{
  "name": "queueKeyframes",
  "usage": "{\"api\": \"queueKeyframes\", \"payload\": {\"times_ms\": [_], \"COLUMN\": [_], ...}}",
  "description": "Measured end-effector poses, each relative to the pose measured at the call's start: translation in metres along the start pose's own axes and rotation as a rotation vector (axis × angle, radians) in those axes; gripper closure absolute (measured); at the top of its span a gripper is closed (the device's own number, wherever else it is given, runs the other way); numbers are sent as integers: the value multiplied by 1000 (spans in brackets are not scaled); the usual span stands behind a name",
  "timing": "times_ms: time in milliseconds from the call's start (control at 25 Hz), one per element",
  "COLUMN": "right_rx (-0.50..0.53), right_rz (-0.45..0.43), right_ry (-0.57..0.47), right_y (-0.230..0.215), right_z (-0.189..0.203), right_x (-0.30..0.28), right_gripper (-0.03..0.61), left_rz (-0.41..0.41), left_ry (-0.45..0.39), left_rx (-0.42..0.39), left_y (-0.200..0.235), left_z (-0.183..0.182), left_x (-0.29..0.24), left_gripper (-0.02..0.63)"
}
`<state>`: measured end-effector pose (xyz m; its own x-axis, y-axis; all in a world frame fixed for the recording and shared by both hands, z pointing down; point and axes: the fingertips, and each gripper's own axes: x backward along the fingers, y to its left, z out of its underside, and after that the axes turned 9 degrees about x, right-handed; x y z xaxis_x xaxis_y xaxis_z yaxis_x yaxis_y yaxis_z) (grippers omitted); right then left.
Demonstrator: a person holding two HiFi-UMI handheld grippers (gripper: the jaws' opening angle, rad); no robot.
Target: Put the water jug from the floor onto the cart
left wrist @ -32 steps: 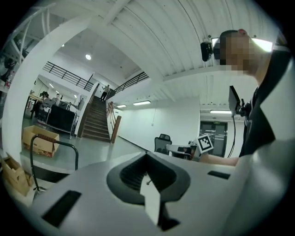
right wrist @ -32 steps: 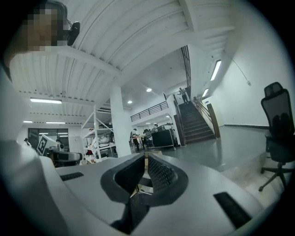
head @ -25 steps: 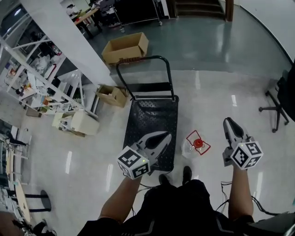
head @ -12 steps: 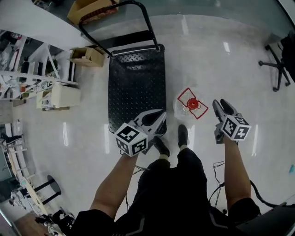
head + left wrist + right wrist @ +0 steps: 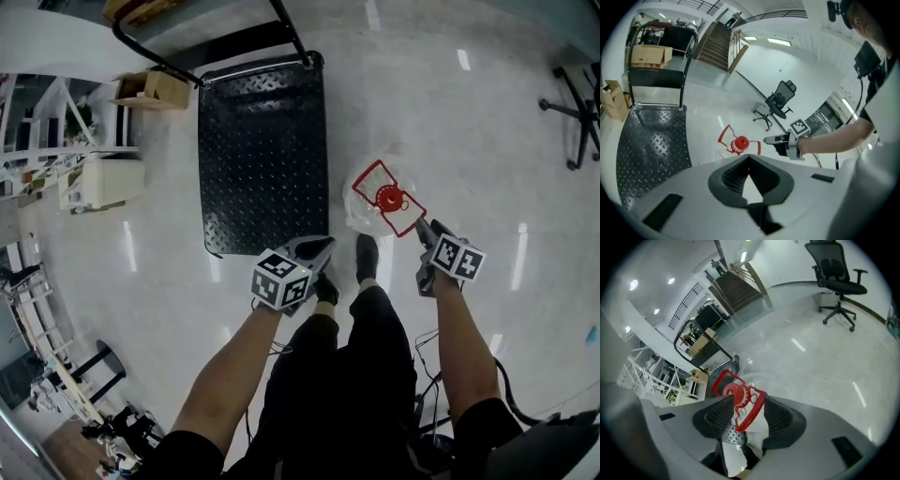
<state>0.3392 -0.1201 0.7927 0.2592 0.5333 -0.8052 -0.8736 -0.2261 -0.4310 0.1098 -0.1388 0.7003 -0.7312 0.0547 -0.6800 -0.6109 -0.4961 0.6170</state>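
Observation:
The water jug (image 5: 364, 211) is clear with a red cap and a red frame handle, and stands on the floor right of the black cart (image 5: 262, 141). My right gripper (image 5: 422, 230) is low at the handle's near corner. Its jaws have just been opening and stand wide open. In the right gripper view the red handle (image 5: 749, 413) shows between the pads, which do not press on it, with the jug's cap (image 5: 732, 390) just beyond. My left gripper (image 5: 323, 246) hangs at the cart's near right corner, shut and empty (image 5: 749, 158). The jug (image 5: 739, 143) lies ahead of it.
The cart's push handle (image 5: 225, 42) is at its far end. Cardboard boxes (image 5: 155, 89) and white shelving (image 5: 56, 141) stand to the left. An office chair (image 5: 581, 112) stands at the far right. The person's shoes (image 5: 366, 255) are between the grippers.
Both grippers have dropped towards the floor, and the cart and jug now look larger and nearer. The right gripper has reached the jug's handle and its jaws have spread.

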Motion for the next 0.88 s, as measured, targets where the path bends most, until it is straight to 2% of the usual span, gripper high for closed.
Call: {"api": "queueKeyframes", "payload": {"times_ms": [160, 400, 480, 560, 640, 800, 880], "right_rx": [-46, -118, -120, -152, -189, -283, -261], "right_rz": [16, -7, 8, 27, 28, 4, 16], "right_ry": [70, 83, 103, 98, 95, 66, 62], "right_y": [-11, -8, -10, -14, -15, -14, -12], "right_z": [28, 36, 41, 39, 39, 28, 16], "right_x": [-27, -51, -56, -59, -61, -60, -58], "right_gripper": [397, 400, 419, 459, 472, 497, 499], "left_rz": [6, -80, -76, -52, -27, -11, -11], "left_ry": [68, 55, 74, 100, 107, 72, 44], "left_rx": [64, 87, 67, 15, -1, 50, 72], "left_y": [9, 38, 37, 30, 25, 20, 18], "left_z": [28, 32, 36, 39, 42, 40, 31], "left_x": [-16, -18, -17, -18, -18, -16, -10], "left_gripper": [612, 612, 612, 612, 612, 612, 612]}}
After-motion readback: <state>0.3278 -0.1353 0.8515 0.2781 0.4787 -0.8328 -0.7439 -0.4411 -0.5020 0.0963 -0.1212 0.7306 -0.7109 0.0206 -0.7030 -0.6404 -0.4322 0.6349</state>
